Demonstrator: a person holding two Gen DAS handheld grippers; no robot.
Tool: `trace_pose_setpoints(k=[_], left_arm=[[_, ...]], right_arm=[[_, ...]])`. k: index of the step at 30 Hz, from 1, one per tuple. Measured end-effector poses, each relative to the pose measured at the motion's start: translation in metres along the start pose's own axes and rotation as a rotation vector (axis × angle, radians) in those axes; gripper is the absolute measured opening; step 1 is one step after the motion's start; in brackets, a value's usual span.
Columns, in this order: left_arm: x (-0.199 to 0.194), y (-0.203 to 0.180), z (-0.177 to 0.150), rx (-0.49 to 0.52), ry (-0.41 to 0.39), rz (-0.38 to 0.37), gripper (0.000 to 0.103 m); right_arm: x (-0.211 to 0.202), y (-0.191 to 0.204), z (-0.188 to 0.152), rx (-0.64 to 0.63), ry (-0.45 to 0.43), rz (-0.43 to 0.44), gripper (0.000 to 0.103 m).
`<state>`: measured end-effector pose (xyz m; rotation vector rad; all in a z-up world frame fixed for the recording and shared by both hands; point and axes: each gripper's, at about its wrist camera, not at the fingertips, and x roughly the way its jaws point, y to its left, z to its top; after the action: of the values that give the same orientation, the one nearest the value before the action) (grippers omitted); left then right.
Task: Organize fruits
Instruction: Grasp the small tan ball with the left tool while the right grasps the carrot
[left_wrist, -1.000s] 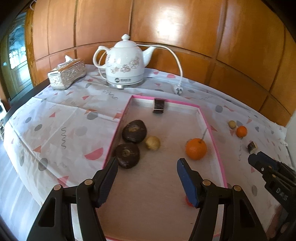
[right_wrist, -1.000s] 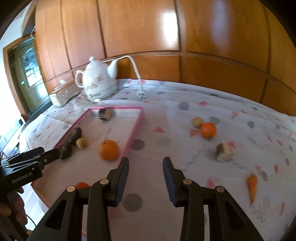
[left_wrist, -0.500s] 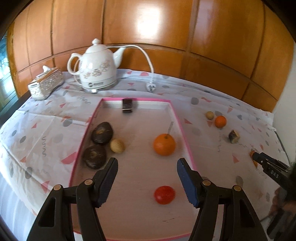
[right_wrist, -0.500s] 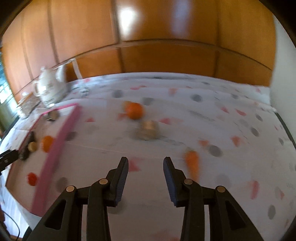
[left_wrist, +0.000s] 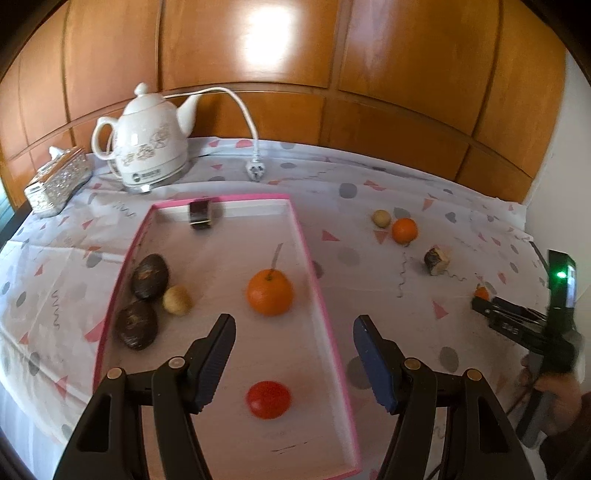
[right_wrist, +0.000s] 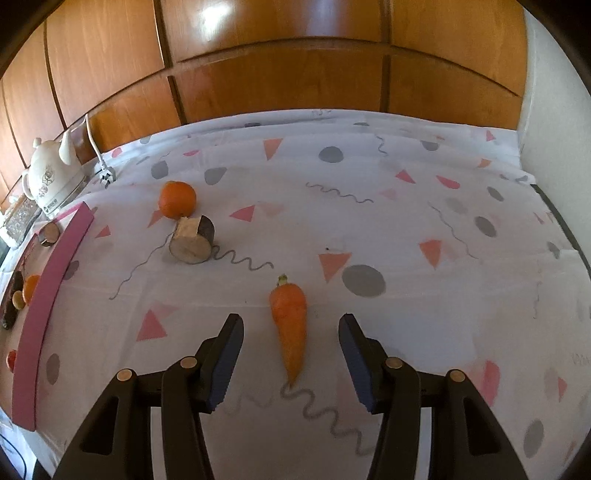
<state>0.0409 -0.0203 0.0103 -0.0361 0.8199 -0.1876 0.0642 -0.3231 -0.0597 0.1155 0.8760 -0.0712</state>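
A pink-rimmed tray (left_wrist: 314, 266) holds an orange (left_wrist: 270, 292), a red tomato (left_wrist: 268, 399), two dark avocados (left_wrist: 149, 276), a small beige fruit (left_wrist: 177, 300) and a brown block (left_wrist: 200, 214). My left gripper (left_wrist: 293, 356) hovers open over the tray's near end, nothing between its fingers. On the cloth lie a carrot (right_wrist: 290, 325), a wood-like round piece (right_wrist: 192, 245) and a small orange (right_wrist: 177, 199). My right gripper (right_wrist: 291, 353) is over the carrot with its jaws opening; the carrot's thin end lies between the pads, untouched.
A white electric kettle (left_wrist: 147, 147) with its cord and plug (left_wrist: 255, 170) stands at the back left beside a silver tissue box (left_wrist: 55, 181). Wood panelling backs the table. A small beige ball (left_wrist: 381, 218) sits by the loose orange. A white wall bounds the right side.
My right gripper swung right from the tray edge to above the carrot and its jaws spread wider. The left gripper drifted back over the tray, bringing the tomato into view.
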Motion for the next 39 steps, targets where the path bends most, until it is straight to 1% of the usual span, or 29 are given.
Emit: trace_pose_setpoints(k=[1, 2, 3, 4, 8, 11, 13, 15, 16, 17, 18, 20, 29, 34, 39], left_arm=[[0.002, -0.003, 0.002, 0.004, 0.003, -0.005, 0.067], [0.003, -0.007, 0.004, 0.009, 0.005, -0.011, 0.067], [0.004, -0.011, 0.007, 0.017, 0.004, -0.018, 0.067], [0.005, -0.015, 0.009, 0.025, 0.001, -0.020, 0.067], [0.014, -0.033, 0.022, 0.049, 0.010, -0.046, 0.067], [0.027, -0.039, 0.033, 0.027, 0.044, -0.061, 0.067], [0.039, -0.042, 0.041, 0.007, 0.069, -0.067, 0.065], [0.050, -0.045, 0.048, -0.003, 0.088, -0.078, 0.051], [0.057, -0.048, 0.053, -0.008, 0.100, -0.083, 0.047], [0.063, -0.049, 0.057, -0.016, 0.110, -0.093, 0.038], [0.070, -0.052, 0.062, -0.026, 0.120, -0.106, 0.034], [0.082, -0.056, 0.071, -0.045, 0.135, -0.116, 0.031], [0.141, -0.075, 0.104, -0.123, 0.194, -0.147, 0.030], [0.165, -0.084, 0.118, -0.126, 0.192, -0.144, 0.030], [0.189, -0.092, 0.133, -0.129, 0.207, -0.158, 0.030]], right_arm=[[0.004, 0.001, 0.001, -0.004, 0.001, -0.006, 0.047], [0.006, 0.004, 0.003, -0.025, -0.007, -0.025, 0.030], [0.007, 0.005, 0.005, -0.040, -0.008, -0.036, 0.023], [0.009, 0.005, 0.006, -0.043, -0.009, -0.043, 0.021], [0.008, 0.004, 0.004, -0.036, -0.024, -0.046, 0.021], [0.007, 0.003, 0.002, -0.026, -0.030, -0.037, 0.021], [0.008, 0.002, 0.002, -0.018, -0.034, -0.028, 0.021], [0.007, 0.001, 0.002, -0.011, -0.038, -0.020, 0.021], [0.007, 0.001, 0.002, -0.010, -0.040, -0.018, 0.021], [0.007, 0.000, 0.002, -0.008, -0.041, -0.016, 0.021], [0.007, 0.000, 0.002, -0.006, -0.042, -0.014, 0.021], [0.007, -0.001, 0.001, -0.003, -0.043, -0.009, 0.022], [0.007, -0.004, 0.001, 0.009, -0.050, 0.005, 0.022], [0.007, -0.001, 0.000, -0.005, -0.057, -0.018, 0.022], [0.006, -0.001, 0.000, 0.000, -0.057, -0.013, 0.022]])
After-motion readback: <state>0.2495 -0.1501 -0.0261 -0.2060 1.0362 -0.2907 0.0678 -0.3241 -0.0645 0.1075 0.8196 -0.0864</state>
